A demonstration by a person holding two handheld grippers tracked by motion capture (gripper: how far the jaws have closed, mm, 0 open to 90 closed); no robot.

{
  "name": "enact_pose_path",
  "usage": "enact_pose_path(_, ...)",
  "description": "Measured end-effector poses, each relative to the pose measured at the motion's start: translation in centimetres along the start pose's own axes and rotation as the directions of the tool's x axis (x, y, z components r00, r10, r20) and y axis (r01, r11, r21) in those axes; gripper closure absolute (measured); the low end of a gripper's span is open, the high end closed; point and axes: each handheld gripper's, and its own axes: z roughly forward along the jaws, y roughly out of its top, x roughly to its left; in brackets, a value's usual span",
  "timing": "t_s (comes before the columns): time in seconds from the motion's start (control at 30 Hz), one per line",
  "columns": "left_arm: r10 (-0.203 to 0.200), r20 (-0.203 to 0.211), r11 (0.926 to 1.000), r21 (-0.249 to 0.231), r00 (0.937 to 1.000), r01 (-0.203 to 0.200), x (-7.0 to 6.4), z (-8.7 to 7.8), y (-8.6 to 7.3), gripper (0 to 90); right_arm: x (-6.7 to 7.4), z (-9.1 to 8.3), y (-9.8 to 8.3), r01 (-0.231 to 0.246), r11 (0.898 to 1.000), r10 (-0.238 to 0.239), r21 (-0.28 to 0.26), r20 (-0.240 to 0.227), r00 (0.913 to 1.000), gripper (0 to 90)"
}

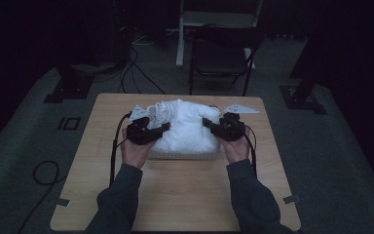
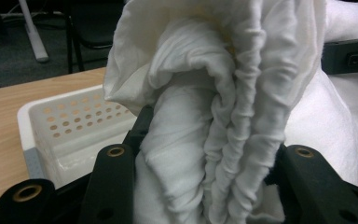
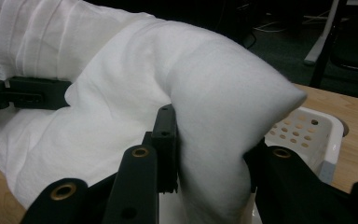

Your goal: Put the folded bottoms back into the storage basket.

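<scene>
Above the white perforated basket (image 1: 185, 154) at mid-table, the white cloth bundle (image 1: 187, 126) lay crosswise between both hands, left gripper (image 1: 148, 132) clamping its gathered end (pleats bunched between the jaws) and right gripper (image 1: 224, 127) its smooth end.

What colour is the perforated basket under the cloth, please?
White; the basket shows best in the left gripper view.

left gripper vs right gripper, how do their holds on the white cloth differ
The left gripper clamps a bunched, tightly wrinkled edge of the white cloth; the right gripper clamps a smooth, rounded fold. The left holds the cloth's left end, the right its right end. Both are shut on the cloth above the white perforated basket.
</scene>
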Motion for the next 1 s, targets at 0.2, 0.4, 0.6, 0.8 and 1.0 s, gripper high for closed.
enact_pose_path(0.2,-0.002,-0.009,1.0000,0.000,1.0000,0.002,0.3,0.4,0.2,55.3,-0.2,0.4,0.4,0.004,1.000,-0.005,0.004,0.009,1.0000,69.0)
enact_pose_path(0.4,0.003,-0.018,1.0000,0.003,0.9998,-0.003,0.7,0.9,0.4,55.3,-0.4,1.0,0.6,0.005,1.000,-0.005,0.006,0.014,0.9999,69.0)
enact_pose_path(0.6,0.003,-0.025,1.0000,0.009,0.9997,-0.003,1.2,1.8,0.3,55.3,-0.9,1.9,0.5,-0.011,1.000,0.011,0.016,0.022,0.9997,69.0)
enact_pose_path(0.8,0.005,-0.032,0.9998,0.018,0.9995,-0.005,1.6,2.4,0.2,55.3,-1.2,2.4,0.4,-0.017,1.000,0.016,0.020,0.029,0.9994,69.0)
enact_pose_path(1.0,0.006,-0.041,0.9998,0.019,0.9992,-0.005,2.0,2.8,0.4,55.3,-1.3,2.8,0.6,-0.016,1.000,0.015,0.023,0.037,0.9992,69.1)
